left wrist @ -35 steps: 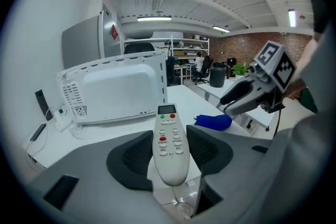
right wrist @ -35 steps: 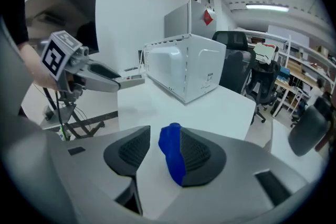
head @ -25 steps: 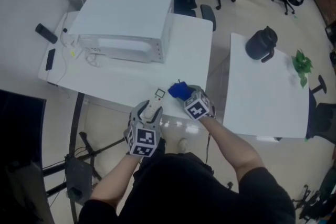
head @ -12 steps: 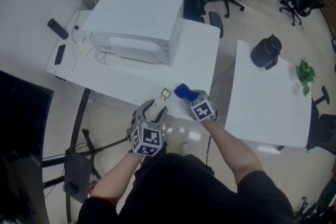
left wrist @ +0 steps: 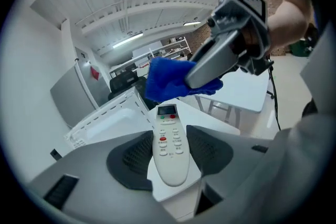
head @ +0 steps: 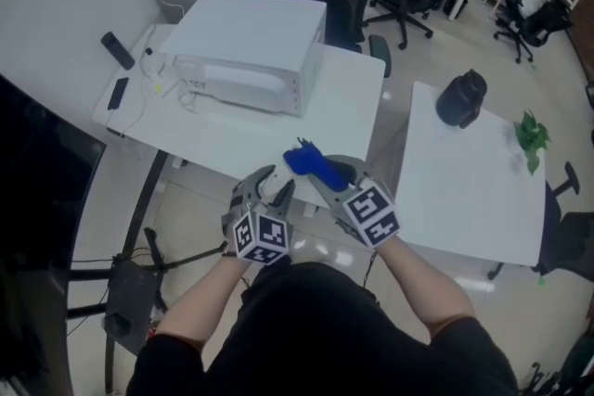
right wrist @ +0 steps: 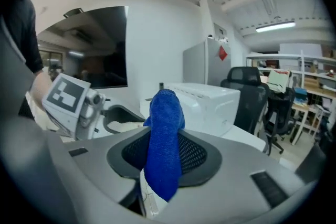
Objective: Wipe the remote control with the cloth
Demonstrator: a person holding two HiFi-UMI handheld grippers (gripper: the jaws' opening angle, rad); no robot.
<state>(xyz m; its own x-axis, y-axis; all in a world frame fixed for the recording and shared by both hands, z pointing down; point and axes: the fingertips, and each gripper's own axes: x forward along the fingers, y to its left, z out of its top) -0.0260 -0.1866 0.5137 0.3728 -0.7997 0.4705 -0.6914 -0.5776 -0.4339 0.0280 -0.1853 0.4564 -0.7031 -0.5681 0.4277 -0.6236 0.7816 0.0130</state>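
While L claw (left wrist: 168, 157) grips remote (left wrist: 169, 140) (print illegible), cloth (left wrist: 164, 79) beside.

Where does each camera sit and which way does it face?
Head view: on the head, steeply down at the white table; both forearms show.
Left gripper view: along the left gripper's jaws, gripping the remote control; right hand above.
Right gripper view: along the right gripper's jaws, closing on the blue cloth; left gripper at left.
Shared: all three show the blue cloth.
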